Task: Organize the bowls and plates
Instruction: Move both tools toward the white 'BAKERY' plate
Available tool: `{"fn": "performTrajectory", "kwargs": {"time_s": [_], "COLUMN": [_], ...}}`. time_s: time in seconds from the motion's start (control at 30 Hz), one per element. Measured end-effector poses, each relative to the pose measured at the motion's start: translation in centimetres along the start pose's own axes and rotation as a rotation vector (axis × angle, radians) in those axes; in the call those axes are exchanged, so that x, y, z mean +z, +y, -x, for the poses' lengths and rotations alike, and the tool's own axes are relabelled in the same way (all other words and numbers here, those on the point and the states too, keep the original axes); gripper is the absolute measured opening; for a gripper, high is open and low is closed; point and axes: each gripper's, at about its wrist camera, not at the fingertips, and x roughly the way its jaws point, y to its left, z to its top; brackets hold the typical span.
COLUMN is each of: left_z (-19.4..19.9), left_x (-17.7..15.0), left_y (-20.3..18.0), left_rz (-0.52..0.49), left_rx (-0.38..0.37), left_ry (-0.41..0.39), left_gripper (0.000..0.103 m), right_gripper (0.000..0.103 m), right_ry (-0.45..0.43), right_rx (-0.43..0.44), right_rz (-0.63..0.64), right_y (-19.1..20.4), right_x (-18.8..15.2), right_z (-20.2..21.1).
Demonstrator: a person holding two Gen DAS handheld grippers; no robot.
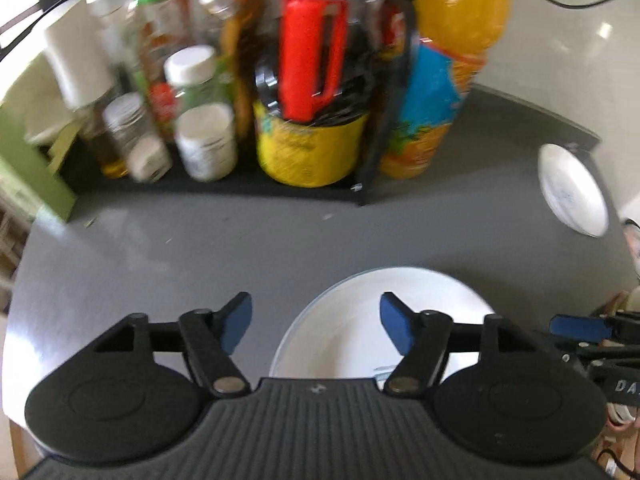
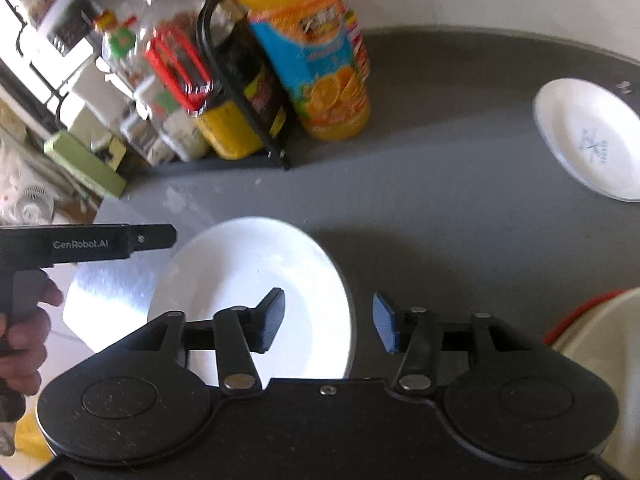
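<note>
A large plain white plate [image 1: 360,320] [image 2: 256,280] lies on the grey table near its front edge. My left gripper [image 1: 316,322] hangs open above the plate's left rim with nothing between its fingers. My right gripper [image 2: 329,322] is open too, straddling the plate's right rim, its left finger over the plate. A smaller white plate with a blue mark [image 1: 572,190] [image 2: 588,136] sits at the far right of the table. In the right wrist view the left gripper's body [image 2: 80,242] shows at the left, held by a hand [image 2: 24,340].
A black rack [image 1: 280,184] at the back holds jars, bottles, a yellow tin [image 1: 308,148] and a red tool [image 1: 312,52]. A big orange juice bottle [image 1: 440,72] [image 2: 316,48] stands beside it. A cream container's rim [image 2: 600,340] shows at the right.
</note>
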Motion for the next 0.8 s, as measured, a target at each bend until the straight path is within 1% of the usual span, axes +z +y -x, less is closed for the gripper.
{"fn": "performTrajectory", "kwargs": {"time_s": [0.03, 0.17, 0.23, 0.3, 0.37, 0.43, 0.57, 0.7, 0.8], "left_z": [0.0, -0.1, 0.1, 0.4, 0.4, 0.5, 0.4, 0.3, 0.4], "left_x": [0.2, 1.0, 1.3, 1.7, 2.0, 2.2, 2.6, 2.7, 2.6], "left_y": [-0.3, -1.7, -2.5, -3.5, -4.7, -6.0, -8.3, -11.1, -12.9], "left_rz": [-0.017, -0.075, -0.089, -0.104, -0.132, -0.156, -0.167, -0.169, -0.155], "left_rx": [-0.009, -0.051, -0.077, -0.098, -0.111, -0.125, -0.149, -0.144, -0.128], "left_ry": [-0.002, -0.018, -0.028, -0.029, -0.034, -0.044, -0.032, -0.036, -0.049], "left_gripper": [0.072, 0.075, 0.078, 0.081, 0.085, 0.088, 0.089, 0.089, 0.089], "right_gripper": [0.062, 0.069, 0.079, 0.085, 0.087, 0.094, 0.097, 0.097, 0.097], "right_ry": [-0.015, -0.067, -0.096, -0.127, -0.147, -0.167, -0.211, -0.224, -0.221], "right_rx": [-0.002, -0.017, -0.027, -0.046, -0.066, -0.070, -0.069, -0.055, -0.059], "right_rz": [-0.018, -0.082, -0.102, -0.109, -0.119, -0.150, -0.195, -0.249, -0.241], "right_y": [-0.2, -1.2, -1.7, -2.1, -2.6, -3.8, -6.6, -10.6, -13.3], "right_x": [0.0, -0.6, -0.9, -1.1, -1.3, -1.3, -1.8, -2.3, -2.1], "right_z": [0.5, 2.5, 3.9, 5.3, 6.4, 7.6, 9.5, 11.0, 11.6]}}
